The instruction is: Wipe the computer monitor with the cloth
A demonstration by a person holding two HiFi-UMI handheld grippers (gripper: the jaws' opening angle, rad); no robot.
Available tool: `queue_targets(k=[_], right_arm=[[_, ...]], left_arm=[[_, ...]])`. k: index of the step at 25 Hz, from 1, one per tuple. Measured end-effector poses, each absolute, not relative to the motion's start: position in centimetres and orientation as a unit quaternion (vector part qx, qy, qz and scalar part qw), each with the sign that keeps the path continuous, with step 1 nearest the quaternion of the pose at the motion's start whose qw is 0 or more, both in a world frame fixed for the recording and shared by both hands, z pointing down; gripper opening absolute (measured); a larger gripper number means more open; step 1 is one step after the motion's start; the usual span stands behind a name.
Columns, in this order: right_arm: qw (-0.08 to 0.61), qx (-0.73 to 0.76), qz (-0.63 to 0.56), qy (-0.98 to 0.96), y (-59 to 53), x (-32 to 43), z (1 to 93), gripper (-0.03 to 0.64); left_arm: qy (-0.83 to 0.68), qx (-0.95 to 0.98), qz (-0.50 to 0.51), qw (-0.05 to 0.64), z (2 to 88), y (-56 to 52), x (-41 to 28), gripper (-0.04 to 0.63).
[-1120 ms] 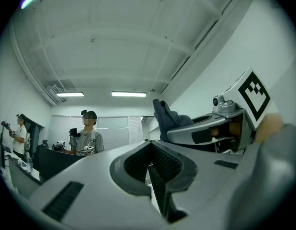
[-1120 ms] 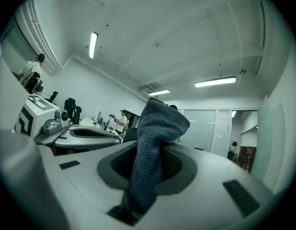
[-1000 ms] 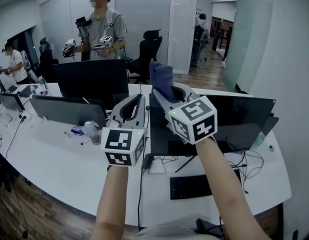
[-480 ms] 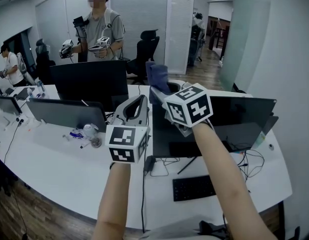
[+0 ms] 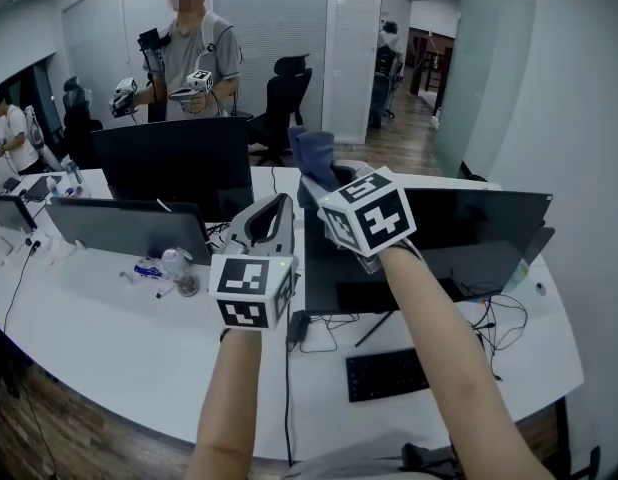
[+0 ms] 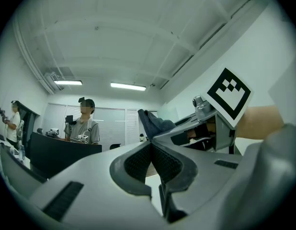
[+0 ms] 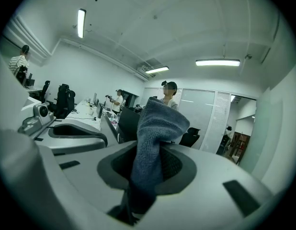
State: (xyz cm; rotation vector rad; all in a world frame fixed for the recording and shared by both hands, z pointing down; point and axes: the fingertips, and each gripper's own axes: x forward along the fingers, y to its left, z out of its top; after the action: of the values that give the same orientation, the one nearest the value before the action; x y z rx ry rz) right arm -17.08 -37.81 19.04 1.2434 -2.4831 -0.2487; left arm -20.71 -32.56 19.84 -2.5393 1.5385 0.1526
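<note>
A soft, nubby blue cloth [image 7: 155,138] bunches above the flat, dark monitor [image 5: 469,233]. The right gripper [image 5: 324,190] pinches it tight. The left gripper [image 6: 151,152] is closed and empty.

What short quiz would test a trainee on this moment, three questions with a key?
1. True or false: the left gripper is shut with nothing in it.
2. The right gripper grips: A) a cable, B) a blue cloth, C) a bottle?
3. What dark thing lies on the desk in front of the monitor?
Key: 1 true; 2 B; 3 the keyboard.
</note>
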Motion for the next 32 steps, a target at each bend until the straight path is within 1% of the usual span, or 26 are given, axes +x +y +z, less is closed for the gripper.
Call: queue_targets(k=[8, 17, 32], right_arm=[[0.187, 0.448, -0.083, -0.870, -38.0, -17.0, 19.1, 0.091], [0.179, 0.454, -0.073, -0.870, -38.1, -16.3, 19.0, 0.091], [0.176, 0.447, -0.070, -0.874, -37.8, -13.7, 19.0, 0.091]], left_arm=[[0.509, -0.855, 0.054, 0.082, 19.8, -32.8, -20.2, 0.009], [0.518, -0.850, 0.056, 0.080, 19.9, -32.8, -19.9, 0.009], [0.530, -0.842, 0.044, 0.084, 19.8, -32.3, -17.2, 0.009]])
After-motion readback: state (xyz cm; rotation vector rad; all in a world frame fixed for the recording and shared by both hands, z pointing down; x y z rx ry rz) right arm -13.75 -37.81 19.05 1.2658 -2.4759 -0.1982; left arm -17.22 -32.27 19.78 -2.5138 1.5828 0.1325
